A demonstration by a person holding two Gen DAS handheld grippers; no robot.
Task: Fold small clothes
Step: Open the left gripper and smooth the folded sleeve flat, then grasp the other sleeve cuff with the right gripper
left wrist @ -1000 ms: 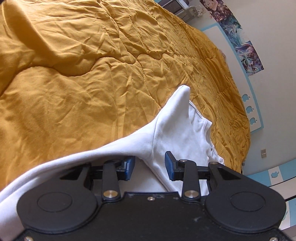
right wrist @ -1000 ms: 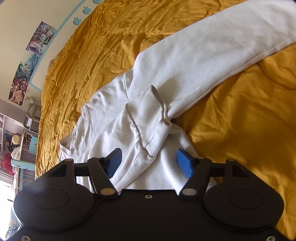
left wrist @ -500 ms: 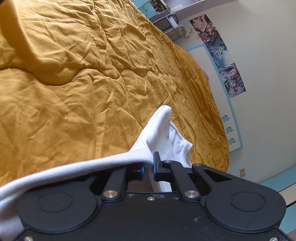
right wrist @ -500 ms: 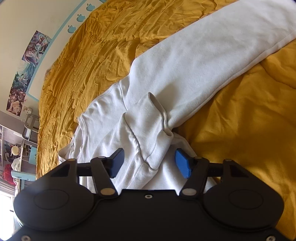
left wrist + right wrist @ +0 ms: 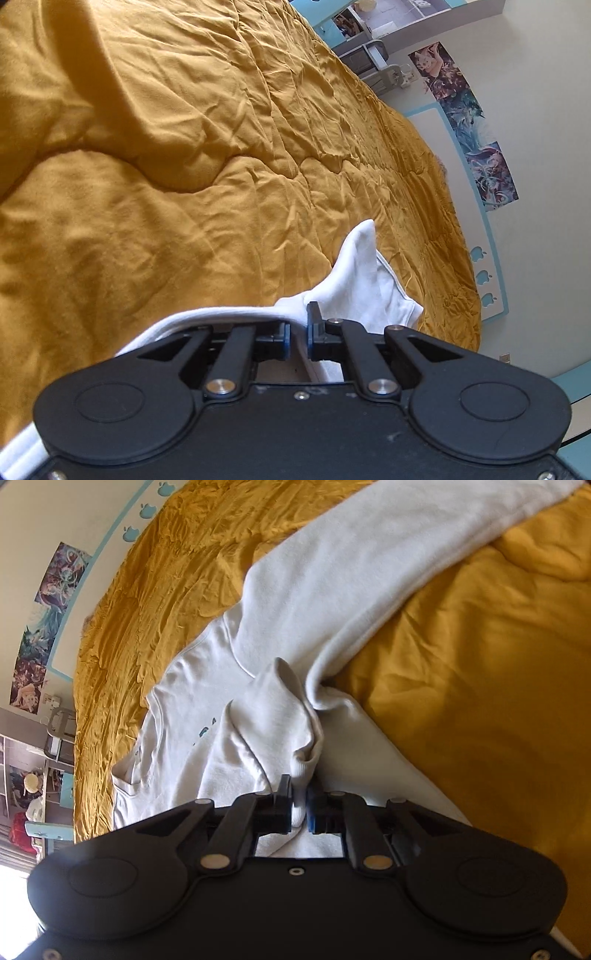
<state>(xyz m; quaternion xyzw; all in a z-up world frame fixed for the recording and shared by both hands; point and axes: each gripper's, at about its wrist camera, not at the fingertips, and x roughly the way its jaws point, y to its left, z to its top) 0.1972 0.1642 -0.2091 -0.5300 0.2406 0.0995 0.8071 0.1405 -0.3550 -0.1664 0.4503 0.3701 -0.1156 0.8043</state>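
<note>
While both tools point down toward the bed, each one grips the same white long-sleeved cotton top (image 5: 207, 716), which lies spread on the rumpled mustard-yellow quilted bedspread (image 5: 166, 206).

Right gripper (image 5: 300, 805): jaws have just been closing and now pinch a bunched ribbed sleeve cuff (image 5: 303, 760) between the blue pads. The cuff sits folded over the chest of the top. A second sleeve (image 5: 388, 554) runs from beside the cuff up to the upper right corner, flat on the bedspread.

Left gripper (image 5: 298, 332): jaws have been closing too and now stand nearly together, clenched on a thin fold of the white fabric at the garment's edge. From the pinch a peak of cloth (image 5: 360, 240) rises, and a band of white fabric trails to the lower left under the tool body.

Print on the top: small teal marks (image 5: 207, 731) show on the chest, partly covered by the folded sleeve; too little is visible to read as letters.

Background: anime-style posters (image 5: 476, 140) hang on the pale wall, no legible text. Blue apple-shaped cut-outs (image 5: 484, 277) line a blue-bordered white panel beside the bed. No brand name can be read on either tool.
</note>
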